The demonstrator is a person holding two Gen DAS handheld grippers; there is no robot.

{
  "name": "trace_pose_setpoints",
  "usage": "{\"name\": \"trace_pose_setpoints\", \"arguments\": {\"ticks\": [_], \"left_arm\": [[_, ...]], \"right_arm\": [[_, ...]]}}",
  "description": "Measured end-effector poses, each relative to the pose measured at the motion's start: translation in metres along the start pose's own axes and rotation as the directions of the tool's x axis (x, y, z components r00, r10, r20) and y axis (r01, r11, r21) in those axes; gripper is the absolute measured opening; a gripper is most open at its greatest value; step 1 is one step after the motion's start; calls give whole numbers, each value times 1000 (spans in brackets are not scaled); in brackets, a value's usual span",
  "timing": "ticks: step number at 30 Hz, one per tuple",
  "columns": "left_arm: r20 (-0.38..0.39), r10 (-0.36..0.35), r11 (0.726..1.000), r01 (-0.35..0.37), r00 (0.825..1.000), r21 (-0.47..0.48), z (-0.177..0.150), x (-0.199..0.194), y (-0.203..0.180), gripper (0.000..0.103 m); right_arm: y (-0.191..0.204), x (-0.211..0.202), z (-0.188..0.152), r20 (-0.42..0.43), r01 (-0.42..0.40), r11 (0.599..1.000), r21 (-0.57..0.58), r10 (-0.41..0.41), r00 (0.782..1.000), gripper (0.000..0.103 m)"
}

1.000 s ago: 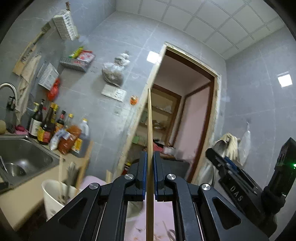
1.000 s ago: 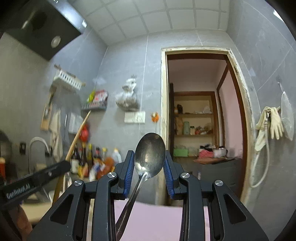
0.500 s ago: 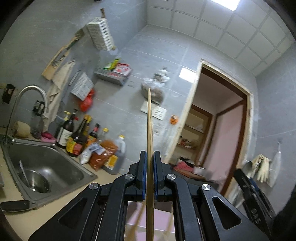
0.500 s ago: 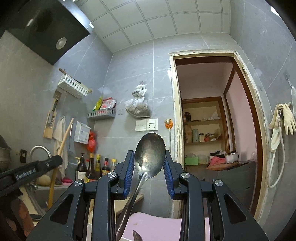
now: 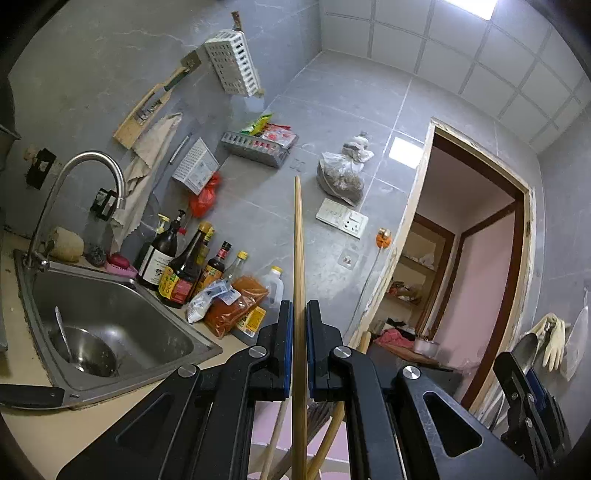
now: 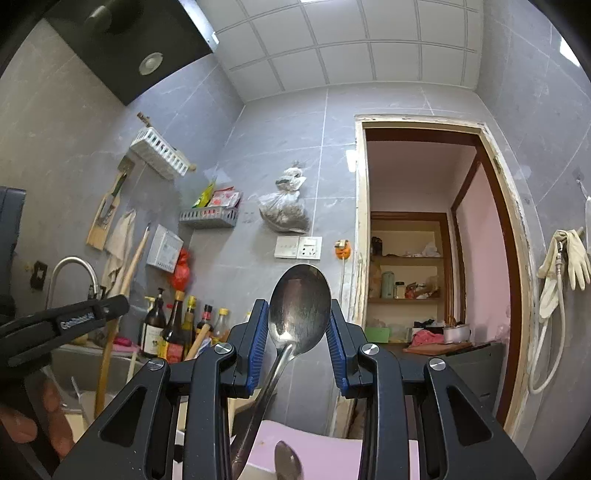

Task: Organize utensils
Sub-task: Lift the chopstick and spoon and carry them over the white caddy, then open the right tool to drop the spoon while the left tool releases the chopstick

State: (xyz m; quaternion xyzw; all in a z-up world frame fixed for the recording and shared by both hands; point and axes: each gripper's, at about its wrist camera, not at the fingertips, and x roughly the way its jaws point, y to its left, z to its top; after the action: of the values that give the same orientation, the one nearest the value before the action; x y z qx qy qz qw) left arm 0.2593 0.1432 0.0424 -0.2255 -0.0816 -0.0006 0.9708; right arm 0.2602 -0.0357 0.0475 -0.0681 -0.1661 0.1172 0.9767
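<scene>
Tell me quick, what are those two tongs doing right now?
Left tongs: shut on a wooden chopstick.
Right tongs: shut on a metal spoon.

A glossy metal spoon is gleaming between blue rubbery pads, a matt wooden chopstick is showing pale grain, and the brushed steel sink is shining dully beside smooth grey tiles.

— What's ahead of me?
— Grey tiled walls, white gridded ceiling. Doorway at three o'clock, steel sink at nine, bottles beside it on the bench.
</scene>
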Motion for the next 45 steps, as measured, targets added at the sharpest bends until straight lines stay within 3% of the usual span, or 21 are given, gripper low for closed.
{"name": "trace_pose_setpoints", "arguments": {"ticks": [17, 30, 41, 45], "left_arm": [[-79, -2, 999, 7, 997, 52, -26, 9, -5, 4], [-164, -54, 991, 73, 985, 112, -42, 1, -12, 4], [-202, -82, 984, 111, 976, 140, -44, 0, -18, 6], [-195, -89, 987, 113, 977, 116, -39, -2, -14, 15]], "right_arm": [[3, 7, -18, -67, -36, 999, 26, 38, 997, 29], [2, 3, -30, -124, -46, 999, 24, 49, 991, 29], [6, -5, -29, -112, -63, 998, 14, 64, 992, 30], [4, -8, -27, -100, -54, 998, 19, 56, 993, 36]]}}
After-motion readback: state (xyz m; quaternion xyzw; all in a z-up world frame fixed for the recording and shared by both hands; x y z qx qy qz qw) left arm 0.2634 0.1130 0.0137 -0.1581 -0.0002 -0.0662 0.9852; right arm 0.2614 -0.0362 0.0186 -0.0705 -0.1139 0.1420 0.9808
